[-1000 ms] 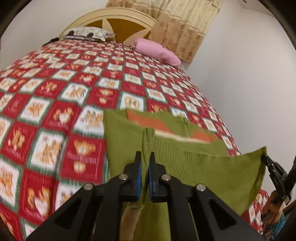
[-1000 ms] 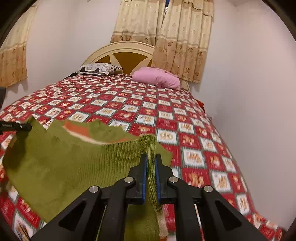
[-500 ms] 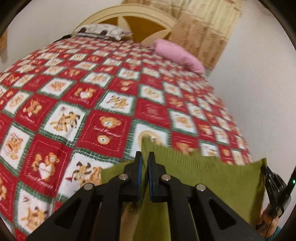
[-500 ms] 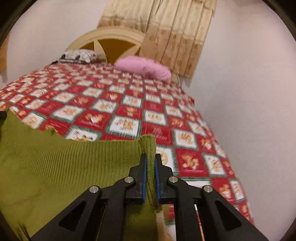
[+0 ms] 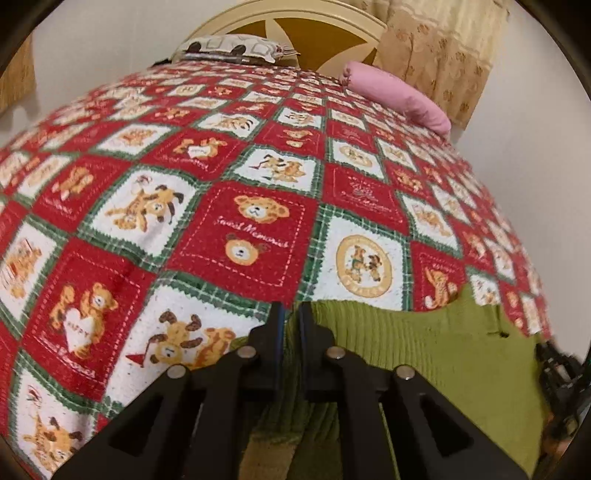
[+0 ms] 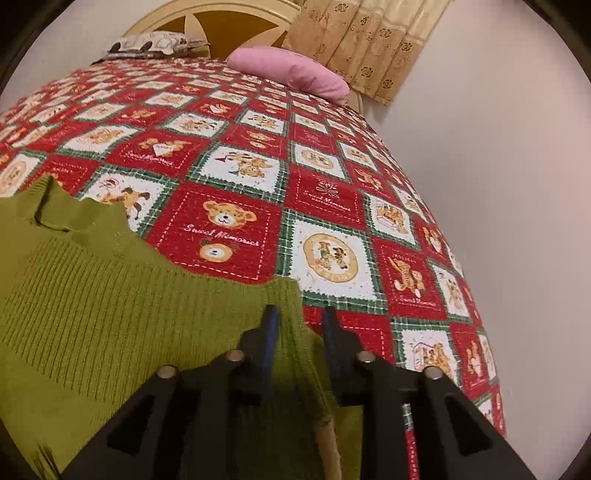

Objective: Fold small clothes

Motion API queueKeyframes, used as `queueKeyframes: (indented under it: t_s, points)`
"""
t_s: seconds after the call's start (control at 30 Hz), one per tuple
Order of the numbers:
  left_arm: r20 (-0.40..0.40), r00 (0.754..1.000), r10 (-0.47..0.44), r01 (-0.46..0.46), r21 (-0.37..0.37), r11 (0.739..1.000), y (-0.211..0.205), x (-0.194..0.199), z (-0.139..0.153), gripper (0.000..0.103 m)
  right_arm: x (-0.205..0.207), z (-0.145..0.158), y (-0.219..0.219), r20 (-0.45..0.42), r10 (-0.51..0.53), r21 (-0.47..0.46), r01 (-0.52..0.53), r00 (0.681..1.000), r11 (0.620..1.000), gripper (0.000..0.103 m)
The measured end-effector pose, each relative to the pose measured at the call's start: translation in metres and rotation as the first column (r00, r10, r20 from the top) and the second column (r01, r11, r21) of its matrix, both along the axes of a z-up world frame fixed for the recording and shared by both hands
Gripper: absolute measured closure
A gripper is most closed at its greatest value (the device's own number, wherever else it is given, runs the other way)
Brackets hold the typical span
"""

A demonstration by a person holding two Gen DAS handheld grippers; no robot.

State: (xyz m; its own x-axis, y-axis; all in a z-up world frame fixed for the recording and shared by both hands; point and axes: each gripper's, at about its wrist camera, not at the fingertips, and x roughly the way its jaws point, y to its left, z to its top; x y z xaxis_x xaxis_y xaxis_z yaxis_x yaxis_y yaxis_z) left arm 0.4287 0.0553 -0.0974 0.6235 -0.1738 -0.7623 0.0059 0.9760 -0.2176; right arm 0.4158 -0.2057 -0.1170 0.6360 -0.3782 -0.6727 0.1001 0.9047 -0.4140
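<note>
**Green knit top laid down on the quilt, both grippers at its far edge**

While the green knitted garment lies spread on the near part of the bed, its far ribbed edge is met by both grippers. The bed is covered by a red, white and green patchwork quilt printed with teddy bears.

Seen from the left wrist, the left gripper is placed at the left far corner of the garment. Only a narrow gap is left between its jaws, which are just beginning to part, and a fold of the green knit is seen running between them. Whether the pads are pressed on the cloth cannot be told. From there the garment is stretched away to the right, where the other gripper's black frame is glimpsed at the edge of the view.

Seen from the right wrist, the right gripper is set at the right far corner of the garment. Its jaws are opening, and a clear gap is shown between them. The ribbed corner is draped between the fingers, close against the left blue pad and apart from the right finger. The rest of the knit is spread to the left and near side.

Far off, a pink pillow, a patterned pillow, a cream headboard and beige curtains are seen against a pale wall
</note>
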Motion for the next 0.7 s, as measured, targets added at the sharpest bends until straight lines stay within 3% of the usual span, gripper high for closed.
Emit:
queueKeyframes:
  t_s: [0.07, 0.13, 0.17, 0.23, 0.3, 0.33, 0.43, 0.57, 0.7]
  points:
    - [-0.003, 1.0, -0.007, 0.007, 0.029, 1.0, -0.003, 0.0, 0.002, 0.093, -0.009, 0.016, -0.012, 0.015, -0.005, 0.075, 0.004, 1.0, 0.997, 0.076]
    - [-0.022, 0.999, -0.038, 0.038, 0.038, 0.999, 0.001, -0.006, 0.01, 0.093, -0.037, 0.043, -0.035, 0.138, -0.102, 0.142, 0.083, 0.985, 0.986, 0.076]
    - [-0.012, 0.998, -0.059, 0.06, 0.04, 0.997, 0.004, -0.016, 0.019, 0.091, -0.063, 0.061, -0.052, 0.21, -0.17, 0.201, 0.127, 0.963, 0.971, 0.076]
    - [0.021, 0.997, -0.073, 0.071, 0.052, 0.996, 0.012, -0.036, 0.03, 0.07, -0.098, 0.078, -0.068, 0.254, -0.227, 0.241, 0.166, 0.94, 0.956, 0.076]
    - [0.057, 0.995, -0.077, 0.074, 0.044, 0.996, 0.021, -0.064, 0.041, 0.026, -0.136, 0.086, -0.072, 0.254, -0.206, 0.263, 0.137, 0.945, 0.955, 0.076]
    - [0.078, 0.994, -0.079, 0.077, 0.029, 0.997, 0.025, -0.079, 0.045, 0.022, -0.149, 0.086, -0.07, 0.242, -0.183, 0.274, 0.114, 0.953, 0.955, 0.076]
    - [0.119, 0.986, -0.119, 0.118, 0.015, 0.993, 0.022, -0.124, 0.052, 0.022, -0.185, 0.074, -0.045, 0.184, -0.068, 0.312, 0.007, 0.98, 0.95, 0.076]
    - [0.137, 0.977, -0.162, 0.159, 0.035, 0.987, -0.002, -0.163, 0.05, 0.022, -0.206, 0.049, 0.003, 0.155, 0.062, 0.298, -0.107, 0.986, 0.949, 0.076]
    - [0.121, 0.971, -0.207, 0.198, 0.087, 0.976, -0.029, -0.187, 0.034, 0.022, -0.2, 0.022, 0.02, 0.094, 0.082, 0.317, -0.108, 0.992, 0.942, 0.076]
